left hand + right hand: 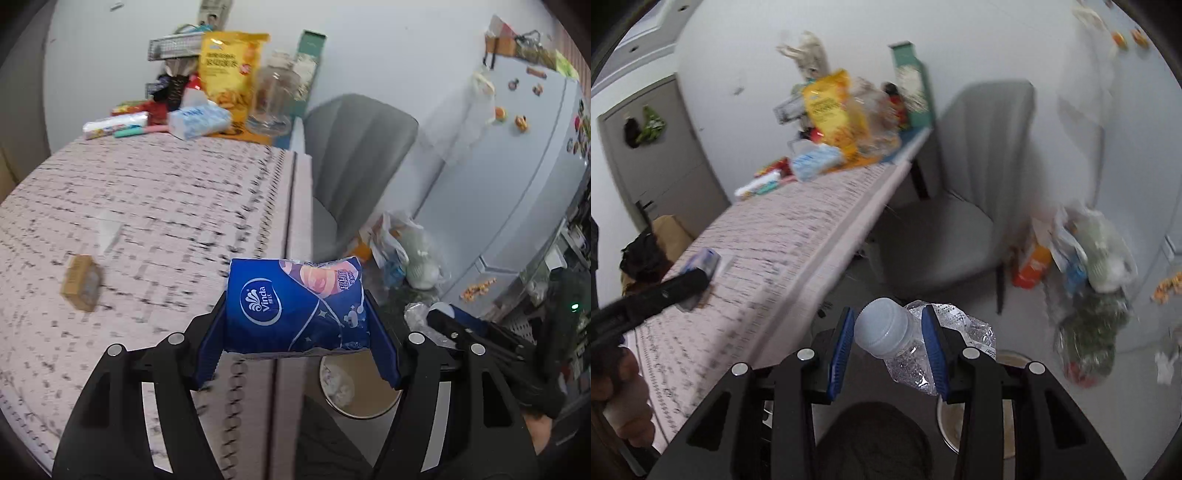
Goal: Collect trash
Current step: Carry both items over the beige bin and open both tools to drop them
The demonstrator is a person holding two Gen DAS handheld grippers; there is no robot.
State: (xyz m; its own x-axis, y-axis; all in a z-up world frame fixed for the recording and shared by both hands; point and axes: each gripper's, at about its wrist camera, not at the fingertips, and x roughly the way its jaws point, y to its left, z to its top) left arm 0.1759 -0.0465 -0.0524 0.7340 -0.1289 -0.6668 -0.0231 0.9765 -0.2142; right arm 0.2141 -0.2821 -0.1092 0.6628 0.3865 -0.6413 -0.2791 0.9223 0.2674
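A blue Vinda tissue pack (291, 306) is clamped between the blue pads of my left gripper (295, 299), held just past the table's right edge. Under it on the floor stands a round trash bin (384, 406) with crumpled paper inside. My right gripper (888, 314) is shut on a crushed clear plastic bottle (908, 354) with a white cap (881, 328), above the bin's rim (943, 424). Each gripper shows in the other view: the right gripper (443, 321) and the left gripper (683, 284). On the table lie a small brown box (81, 282) and a clear wrapper (107, 229).
The pink patterned table (166, 192) carries a yellow snack bag (229, 74), a tissue pack (199, 120) and a glass jar (273, 96) at its far end. A grey chair (964, 221) stands beside it. A full plastic bag (1089, 258) and a fridge (517, 177) are to the right.
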